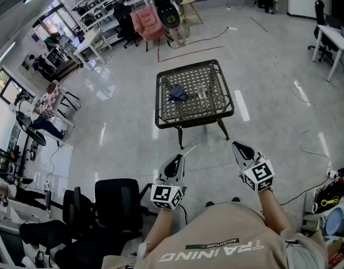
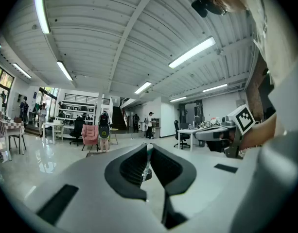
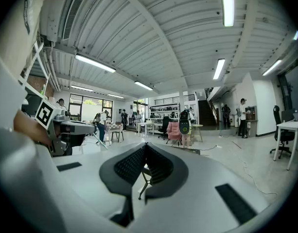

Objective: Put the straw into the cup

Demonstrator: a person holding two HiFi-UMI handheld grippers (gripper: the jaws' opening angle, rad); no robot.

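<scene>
A clear cup (image 1: 201, 92) stands on the black wire-mesh table (image 1: 160, 118), some way ahead of me on the grey floor. A crumpled blue thing (image 1: 178, 94) lies just left of the cup. I cannot make out a straw from here. My left gripper (image 1: 176, 160) (image 2: 147, 147) is held level in front of my chest, well short of the table. Its jaws are drawn together to a thin slit with nothing in them. At the same height, my right gripper (image 1: 242, 148) (image 3: 145, 145) has its tips meeting and holds nothing.
A black office chair (image 1: 118, 206) stands close at my left. Cables (image 1: 306, 139) run over the floor at the right, near a white desk (image 1: 334, 38). A pink chair (image 1: 146, 21) and a machine stand beyond the table. People sit at the far left.
</scene>
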